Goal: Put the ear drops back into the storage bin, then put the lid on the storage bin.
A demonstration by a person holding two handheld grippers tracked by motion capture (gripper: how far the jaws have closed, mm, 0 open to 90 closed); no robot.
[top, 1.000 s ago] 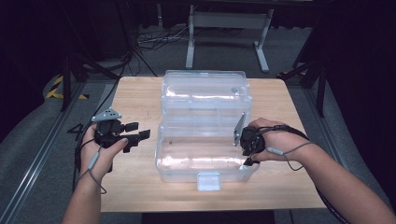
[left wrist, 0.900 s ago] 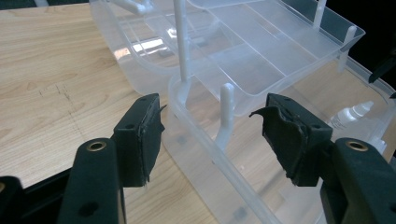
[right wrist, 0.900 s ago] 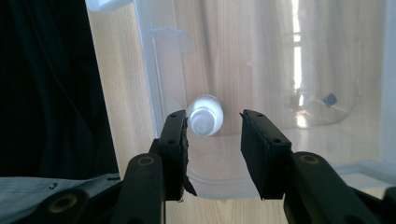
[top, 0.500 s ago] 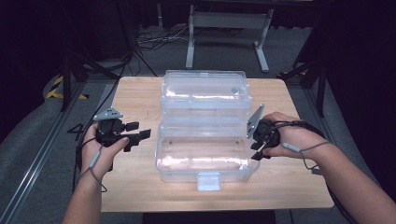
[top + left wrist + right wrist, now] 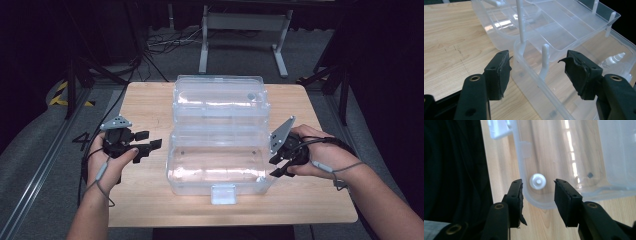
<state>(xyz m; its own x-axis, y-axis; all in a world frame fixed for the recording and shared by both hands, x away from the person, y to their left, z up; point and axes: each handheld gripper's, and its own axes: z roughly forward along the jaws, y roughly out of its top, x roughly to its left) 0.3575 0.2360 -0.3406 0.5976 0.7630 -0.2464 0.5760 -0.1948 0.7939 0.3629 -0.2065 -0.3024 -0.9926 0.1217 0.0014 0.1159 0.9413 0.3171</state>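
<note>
Hand-held gripper on the right [image 5: 281,165] hangs released beside the near right corner of a clear plastic tiered organiser box [image 5: 217,135], its jaws just widening with nothing between them. Hand-held gripper on the left [image 5: 150,145] waits unclenched at the box's left wall. Centred on the pale wooden surface [image 5: 145,100], the box lies open, long axis left to right, latch [image 5: 223,194] facing the person.

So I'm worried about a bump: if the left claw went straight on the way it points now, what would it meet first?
Most likely the near side wall of the clear plastic box. The left claw stands open with that rim and a white hinge arm right ahead between its jaws, though depth is hard to judge.
</note>
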